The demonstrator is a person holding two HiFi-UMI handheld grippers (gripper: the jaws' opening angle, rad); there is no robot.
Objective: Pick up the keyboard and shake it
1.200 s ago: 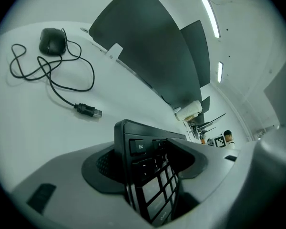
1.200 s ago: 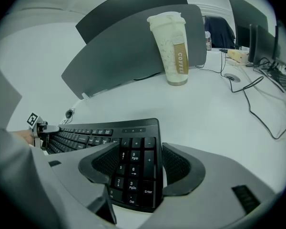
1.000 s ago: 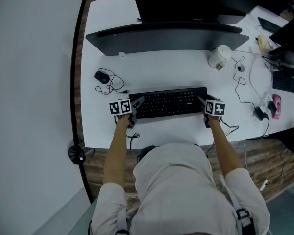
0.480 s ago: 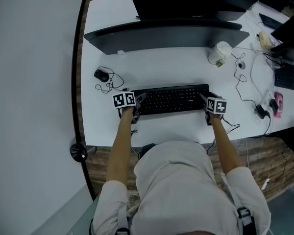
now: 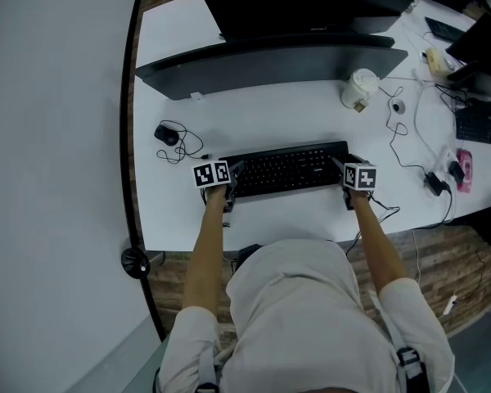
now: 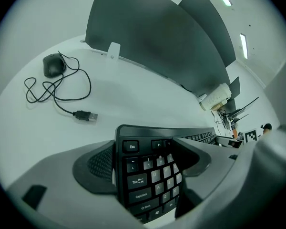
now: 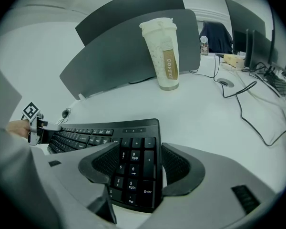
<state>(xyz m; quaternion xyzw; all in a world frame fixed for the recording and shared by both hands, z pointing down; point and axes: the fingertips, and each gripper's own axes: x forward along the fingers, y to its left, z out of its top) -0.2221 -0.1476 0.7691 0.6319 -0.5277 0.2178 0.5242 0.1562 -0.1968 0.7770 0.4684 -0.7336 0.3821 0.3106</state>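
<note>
Keyboard [image 5: 286, 169] flat on white desk [image 5: 290, 213], near front edge; left gripper [image 6: 145, 157] jaws wide, just been opening, Esc end between them, not squeezed; right gripper [image 7: 140, 166] jaws wide round number-key end, small gap showing.

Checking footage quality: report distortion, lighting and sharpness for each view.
Head view: sharp, evenly lit, desk edge bowed by the wide lens. Left gripper view: heavy fisheye, black corners, keyboard legends readable. Right gripper view: same fisheye and corners, cup print crisp.
</note>
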